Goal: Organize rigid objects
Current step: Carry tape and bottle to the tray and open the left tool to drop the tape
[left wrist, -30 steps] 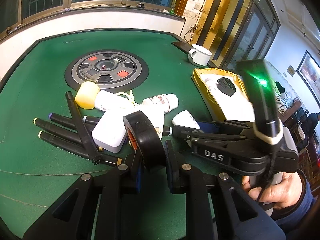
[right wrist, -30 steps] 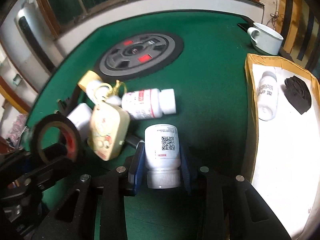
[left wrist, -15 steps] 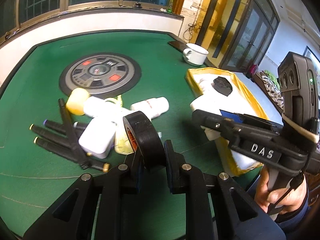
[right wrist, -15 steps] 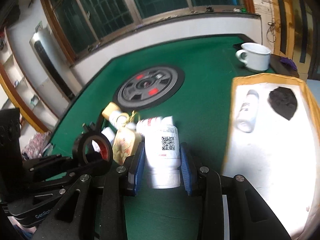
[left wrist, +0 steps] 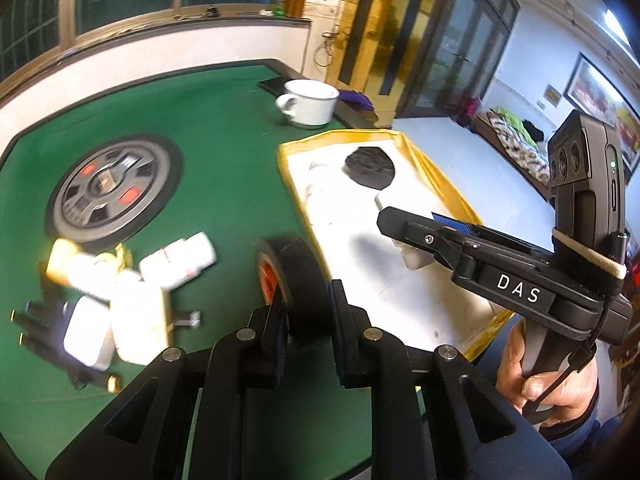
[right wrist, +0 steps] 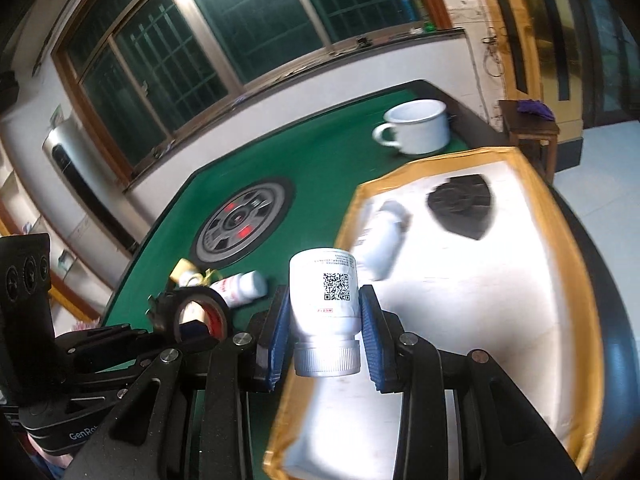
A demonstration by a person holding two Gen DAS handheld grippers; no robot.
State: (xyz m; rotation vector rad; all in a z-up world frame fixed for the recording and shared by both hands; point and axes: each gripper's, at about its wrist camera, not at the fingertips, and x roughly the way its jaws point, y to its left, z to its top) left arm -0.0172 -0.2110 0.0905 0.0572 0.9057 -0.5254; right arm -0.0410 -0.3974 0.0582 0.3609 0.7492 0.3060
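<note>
Gripping a black roll of tape (left wrist: pixel 298 276) above the green felt table (left wrist: pixel 224 152), your left gripper (left wrist: pixel 306 312) pinches it; your right gripper (right wrist: pixel 322 320) clamps a white plastic bottle (right wrist: pixel 324 300) over the yellow-rimmed white tray (right wrist: pixel 576 240).

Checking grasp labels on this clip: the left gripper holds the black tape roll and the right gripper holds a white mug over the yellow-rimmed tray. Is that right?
Not quite. The right gripper holds a white bottle, as the right wrist view shows; the white mug sits on the table. The rest stands.
</note>
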